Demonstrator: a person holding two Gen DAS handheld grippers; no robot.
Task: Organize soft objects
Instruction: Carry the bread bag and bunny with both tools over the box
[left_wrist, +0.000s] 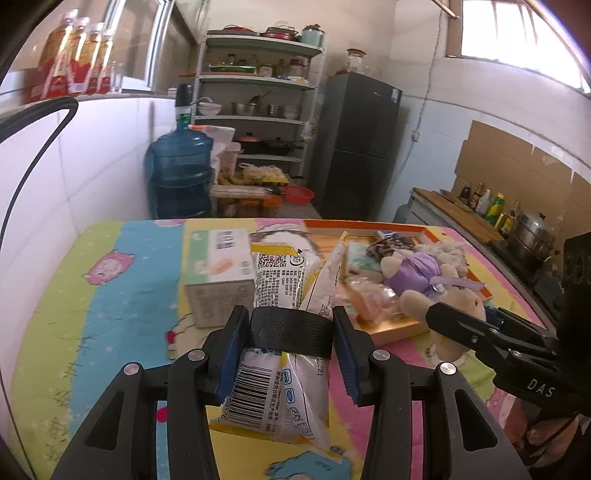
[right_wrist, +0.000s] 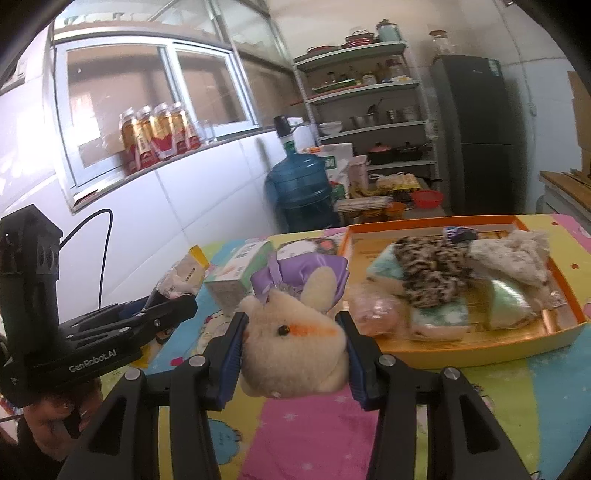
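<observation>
My left gripper (left_wrist: 291, 328) is shut on a white and yellow soft packet (left_wrist: 284, 376) and holds it above the colourful tablecloth. My right gripper (right_wrist: 293, 332) is shut on the head of a beige plush toy in a purple dress (right_wrist: 295, 332), held just left of the orange tray (right_wrist: 480, 347). The plush toy also shows in the left wrist view (left_wrist: 421, 280) by the tray (left_wrist: 391, 328). The tray holds several soft items: a leopard-print cloth (right_wrist: 428, 269), a fluffy white piece (right_wrist: 517, 258) and pale green pads (right_wrist: 506, 299).
A green and white box (left_wrist: 218, 273) stands on the table left of the packet. The tiled wall runs along the left. A blue water jug (left_wrist: 181, 173), shelves and a dark fridge (left_wrist: 354, 147) stand beyond the table's far edge.
</observation>
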